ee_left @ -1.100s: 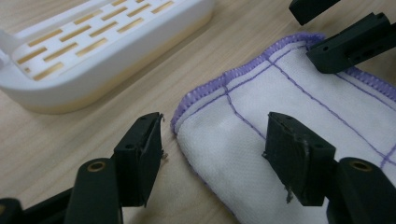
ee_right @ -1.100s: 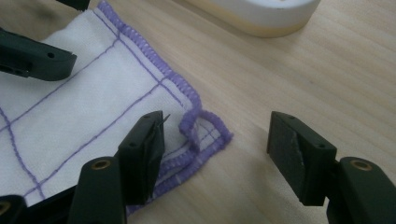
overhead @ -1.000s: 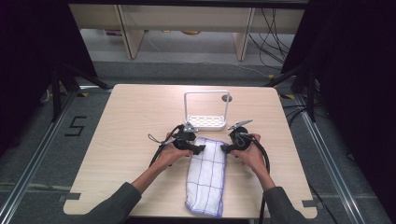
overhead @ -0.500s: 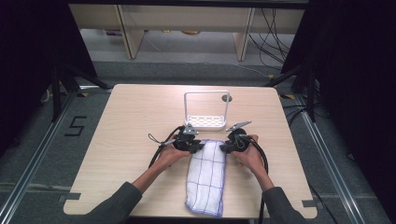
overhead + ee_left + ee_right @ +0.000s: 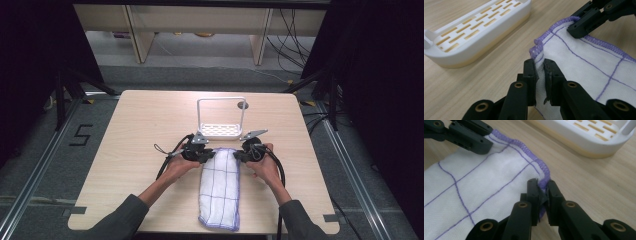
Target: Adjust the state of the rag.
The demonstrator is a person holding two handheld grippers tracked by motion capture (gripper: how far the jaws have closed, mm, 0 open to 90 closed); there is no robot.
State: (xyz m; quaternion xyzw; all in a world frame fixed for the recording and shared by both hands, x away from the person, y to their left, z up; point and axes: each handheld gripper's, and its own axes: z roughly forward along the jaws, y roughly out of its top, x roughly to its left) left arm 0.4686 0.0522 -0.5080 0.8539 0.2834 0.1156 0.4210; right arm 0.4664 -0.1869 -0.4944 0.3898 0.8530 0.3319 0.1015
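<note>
We have both far corners of the folded white cloth with purple grid lines [image 5: 220,187] pinched, our left tool [image 5: 540,72] and right tool [image 5: 543,191] having just closed on them, so the cloth lies flat on the pale wooden counter [image 5: 140,125] before the white slotted rack [image 5: 220,131], lifting and hanging seemingly left.

The left tongs [image 5: 209,156] and right tongs [image 5: 238,156] are black, their linked jaws pinned with brass-coloured rivets. Each carries a grey three-cornered plate and trails a black cable. The person wears dark grey sleeves [image 5: 117,220].
</note>
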